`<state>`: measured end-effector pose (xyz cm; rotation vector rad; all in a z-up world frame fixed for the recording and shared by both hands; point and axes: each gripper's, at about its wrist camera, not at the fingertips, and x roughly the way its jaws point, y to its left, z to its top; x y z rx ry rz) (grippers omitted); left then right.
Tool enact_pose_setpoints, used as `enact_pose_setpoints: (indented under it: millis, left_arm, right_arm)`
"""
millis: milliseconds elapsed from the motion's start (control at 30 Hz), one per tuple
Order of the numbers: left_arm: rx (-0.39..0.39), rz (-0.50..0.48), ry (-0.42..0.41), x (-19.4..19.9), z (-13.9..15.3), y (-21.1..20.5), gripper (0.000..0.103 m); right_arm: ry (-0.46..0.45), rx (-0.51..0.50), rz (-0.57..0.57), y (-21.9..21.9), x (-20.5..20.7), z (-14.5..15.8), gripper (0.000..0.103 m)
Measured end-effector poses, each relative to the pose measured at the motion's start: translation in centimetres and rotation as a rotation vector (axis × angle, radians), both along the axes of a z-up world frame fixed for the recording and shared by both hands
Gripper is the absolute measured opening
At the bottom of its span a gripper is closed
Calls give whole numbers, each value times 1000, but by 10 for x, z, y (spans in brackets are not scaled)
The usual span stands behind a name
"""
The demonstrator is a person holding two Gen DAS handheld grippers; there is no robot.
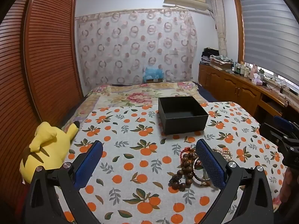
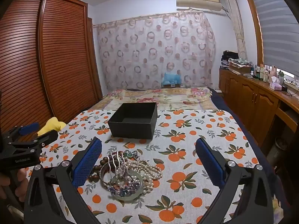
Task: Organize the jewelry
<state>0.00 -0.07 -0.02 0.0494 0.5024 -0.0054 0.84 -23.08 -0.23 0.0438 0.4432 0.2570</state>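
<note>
A pile of jewelry point(image 2: 127, 175) lies on the orange-print cloth: a pearl necklace point(image 2: 147, 168), brown wooden beads point(image 2: 103, 161), a pale bangle point(image 2: 130, 196), a metal hair comb point(image 2: 119, 166). An open, empty black box point(image 2: 133, 120) stands beyond it. My right gripper point(image 2: 148, 160) is open and empty, just above the pile. My left gripper point(image 1: 149, 158) is open and empty; the wooden beads point(image 1: 184, 169) lie by its right finger point(image 1: 209, 164), the pearls point(image 1: 223, 152) behind it. The box point(image 1: 182, 114) stands ahead.
A yellow plush toy point(image 1: 46, 149) lies at the table's left edge. A bed with a floral cover point(image 2: 158, 97) lies beyond the table. A louvered wooden wardrobe point(image 1: 46, 56) stands left, a cluttered wooden counter point(image 2: 261, 93) right.
</note>
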Motion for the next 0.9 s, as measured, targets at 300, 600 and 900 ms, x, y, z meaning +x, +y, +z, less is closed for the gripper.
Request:
enact_pose_setpoints:
  millis: [300, 600, 900]
  left_arm:
    - [-10, 2, -4, 1, -1, -1, 97]
    - [-10, 1, -9, 3, 6, 3, 97]
    - [-9, 2, -23, -2, 8, 3, 97]
  right_arm:
    - [5, 3, 0, -1, 2, 0, 101]
    - [5, 3, 0, 1, 0, 0, 101]
    - [4, 2, -1, 1, 0, 1, 101]
